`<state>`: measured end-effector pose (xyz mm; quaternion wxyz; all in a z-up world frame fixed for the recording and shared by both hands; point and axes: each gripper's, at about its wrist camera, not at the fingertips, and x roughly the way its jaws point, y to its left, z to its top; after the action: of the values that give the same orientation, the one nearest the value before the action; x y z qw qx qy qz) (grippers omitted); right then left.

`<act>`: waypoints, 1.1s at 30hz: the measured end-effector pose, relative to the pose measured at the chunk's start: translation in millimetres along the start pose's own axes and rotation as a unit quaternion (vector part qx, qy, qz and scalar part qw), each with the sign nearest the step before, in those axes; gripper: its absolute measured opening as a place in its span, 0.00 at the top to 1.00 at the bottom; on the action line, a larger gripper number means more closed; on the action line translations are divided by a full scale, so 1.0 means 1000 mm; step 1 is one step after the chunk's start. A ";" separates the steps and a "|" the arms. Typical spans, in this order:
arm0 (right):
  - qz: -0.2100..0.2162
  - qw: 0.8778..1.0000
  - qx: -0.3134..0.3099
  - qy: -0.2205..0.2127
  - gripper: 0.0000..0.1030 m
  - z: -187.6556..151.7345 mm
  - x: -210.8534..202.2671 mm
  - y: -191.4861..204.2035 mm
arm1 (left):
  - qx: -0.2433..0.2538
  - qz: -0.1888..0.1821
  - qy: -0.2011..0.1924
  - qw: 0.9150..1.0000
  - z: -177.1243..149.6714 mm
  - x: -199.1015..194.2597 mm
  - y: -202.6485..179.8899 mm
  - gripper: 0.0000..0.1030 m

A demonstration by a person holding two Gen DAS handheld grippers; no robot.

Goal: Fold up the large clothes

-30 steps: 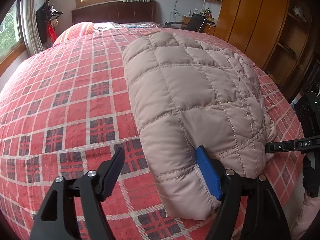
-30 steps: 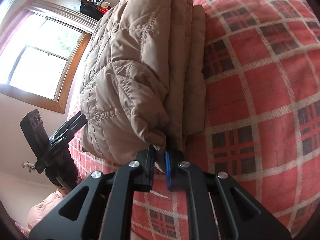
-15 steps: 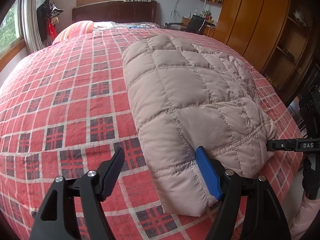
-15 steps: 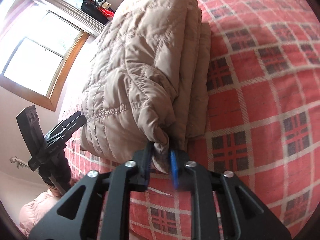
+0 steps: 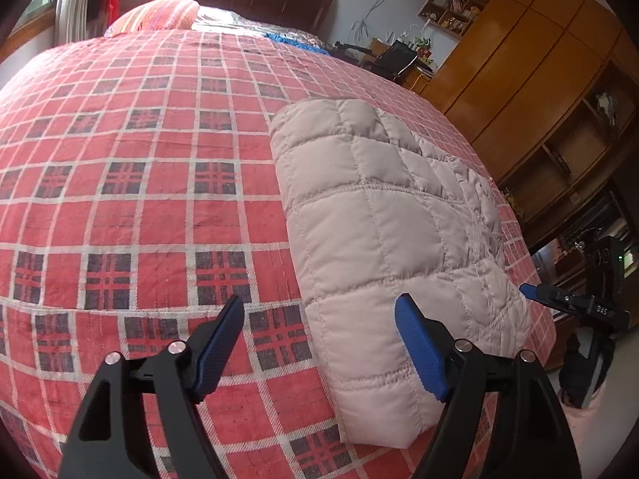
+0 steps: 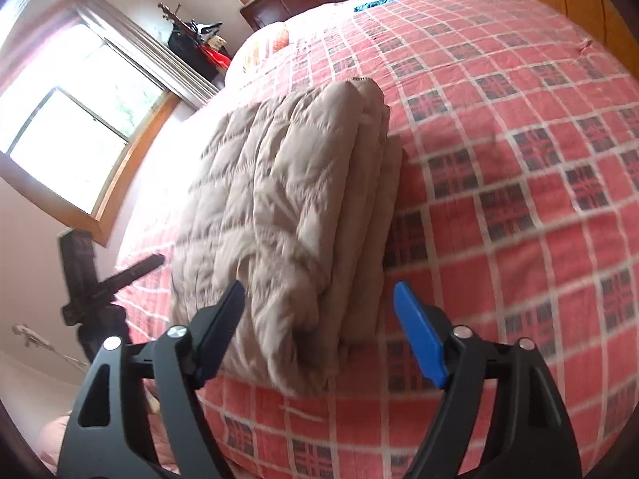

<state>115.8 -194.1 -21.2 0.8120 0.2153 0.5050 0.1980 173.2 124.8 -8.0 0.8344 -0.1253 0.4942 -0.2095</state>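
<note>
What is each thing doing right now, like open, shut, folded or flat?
Left gripper: open, holding nothing.
Right gripper: open, holding nothing.
Quilted jacket: folded in layers, lying on the bed.
Plaid bedspread: spread flat over the bed.

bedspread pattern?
Red plaid with white lines and dark checked squares; bedspread shows best in the left wrist view.

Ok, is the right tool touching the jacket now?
Apart. In the right wrist view the right tool is open, its fingers either side of the folded jacket corner with gaps showing. The left wrist view shows its tip just off the jacket's edge.
</note>
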 end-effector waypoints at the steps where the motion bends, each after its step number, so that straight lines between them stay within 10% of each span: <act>1: 0.008 1.000 0.005 0.002 0.21 0.006 0.002 -0.007 | -0.005 -0.009 0.006 1.000 0.003 0.005 0.004 0.24; 25: 0.156 0.984 0.058 0.065 0.14 0.047 0.110 -0.044 | -0.058 -0.211 0.081 0.972 0.032 0.098 0.018 0.12; 33: 0.180 0.982 0.026 0.045 0.56 0.044 0.112 -0.016 | -0.055 -0.235 0.066 0.968 0.036 0.089 0.021 0.38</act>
<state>203.5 -153.6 -95.1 0.7339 0.3146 0.4989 0.3368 247.2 101.8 -67.9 0.7191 -0.2695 0.5157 -0.3797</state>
